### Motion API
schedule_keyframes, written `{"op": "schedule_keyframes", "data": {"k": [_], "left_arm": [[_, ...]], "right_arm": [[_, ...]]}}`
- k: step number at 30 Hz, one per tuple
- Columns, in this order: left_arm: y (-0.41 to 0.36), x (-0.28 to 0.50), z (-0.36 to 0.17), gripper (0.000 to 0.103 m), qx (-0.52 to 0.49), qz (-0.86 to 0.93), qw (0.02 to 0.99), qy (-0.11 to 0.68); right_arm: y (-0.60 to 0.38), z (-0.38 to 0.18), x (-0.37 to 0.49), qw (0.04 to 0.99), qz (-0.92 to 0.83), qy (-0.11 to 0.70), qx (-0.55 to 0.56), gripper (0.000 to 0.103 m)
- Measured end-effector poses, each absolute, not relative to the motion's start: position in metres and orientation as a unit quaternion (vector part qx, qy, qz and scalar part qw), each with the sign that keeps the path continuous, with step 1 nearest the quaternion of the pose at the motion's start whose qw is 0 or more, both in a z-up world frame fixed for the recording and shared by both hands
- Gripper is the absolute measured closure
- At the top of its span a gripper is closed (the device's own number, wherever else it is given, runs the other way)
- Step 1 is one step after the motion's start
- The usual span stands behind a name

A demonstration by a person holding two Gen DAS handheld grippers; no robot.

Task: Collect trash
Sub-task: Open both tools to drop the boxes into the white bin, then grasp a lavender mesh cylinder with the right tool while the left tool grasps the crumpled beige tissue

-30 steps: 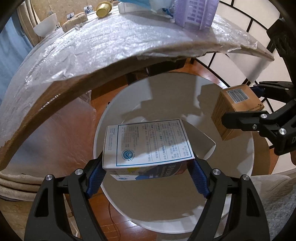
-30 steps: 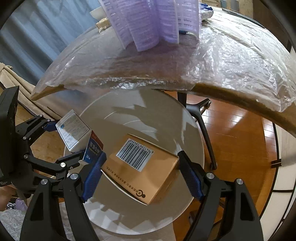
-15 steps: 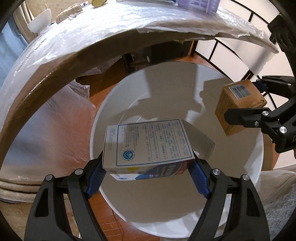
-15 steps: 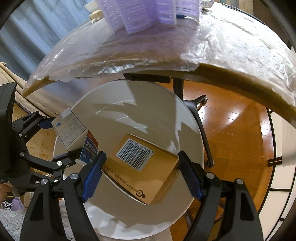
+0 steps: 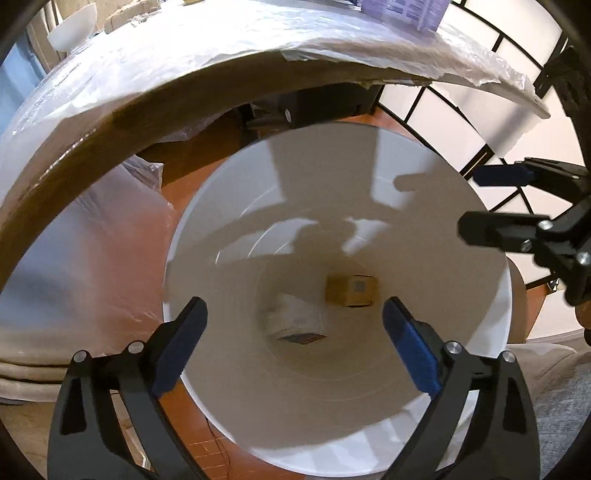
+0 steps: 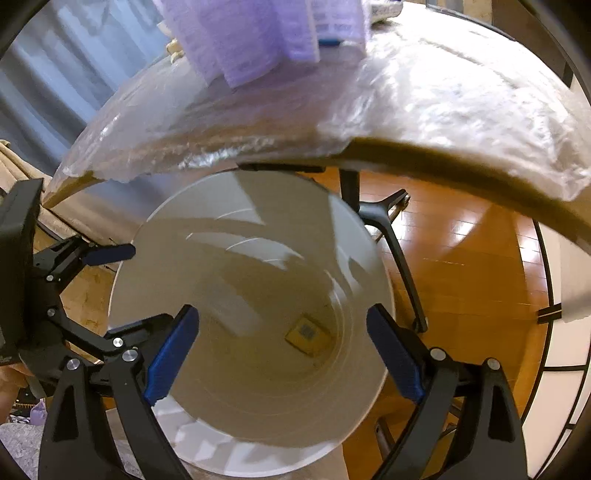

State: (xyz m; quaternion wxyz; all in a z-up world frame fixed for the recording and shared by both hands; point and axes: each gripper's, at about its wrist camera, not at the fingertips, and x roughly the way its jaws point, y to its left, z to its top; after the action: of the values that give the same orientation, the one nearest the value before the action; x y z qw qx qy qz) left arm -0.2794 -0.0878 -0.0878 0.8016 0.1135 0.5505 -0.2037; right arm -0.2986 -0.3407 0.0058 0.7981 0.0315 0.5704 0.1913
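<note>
Left claw, right claw spread, empty; 2 boxes in bin.

Plastic-wrapped table above wooden floor.

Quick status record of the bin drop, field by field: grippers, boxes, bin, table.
left gripper: open, empty, over the bin
right gripper: open, empty, over the bin
brown box: at the bottom of the bin
white box: at the bottom of the bin, beside the brown box, blurred
bin: white, round, on the wood floor by the table edge
table: covered in plastic film; purple basket on it
</note>
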Motion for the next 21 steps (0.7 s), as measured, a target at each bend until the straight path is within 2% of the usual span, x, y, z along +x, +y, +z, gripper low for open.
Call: {"op": "schedule_keyframes", "data": {"k": [5,11,13,18,21], "left_arm": [[-0.086,-0.288,-0.061,0.006,0.127,-0.204,0.826,0.509],[-0.077,-0.302,0.0,0.006,0.117,-0.209,0.87,0.431],[-0.075,-0.302,0.015,0.006,0.114,-0.207,0.88,0.412],[-0.074,-0.279,0.038,0.006,0.109,-0.191,0.896,0.386],[-0.063,-0.267,0.045,0.006,0.112,-0.167,0.905,0.375]], "right_arm": [[-0.351,0.041,-0.31,0.828,0.186,0.528,0.008,0.012],[-0.366,0.11,-0.314,0.884,0.166,0.436,-0.003,0.013],[-0.365,0.129,-0.309,0.894,0.177,0.411,-0.005,0.018],[-0.339,0.148,-0.298,0.899,0.217,0.38,-0.019,0.019],[-0.322,0.143,-0.291,0.891,0.239,0.385,-0.016,0.033]]}}
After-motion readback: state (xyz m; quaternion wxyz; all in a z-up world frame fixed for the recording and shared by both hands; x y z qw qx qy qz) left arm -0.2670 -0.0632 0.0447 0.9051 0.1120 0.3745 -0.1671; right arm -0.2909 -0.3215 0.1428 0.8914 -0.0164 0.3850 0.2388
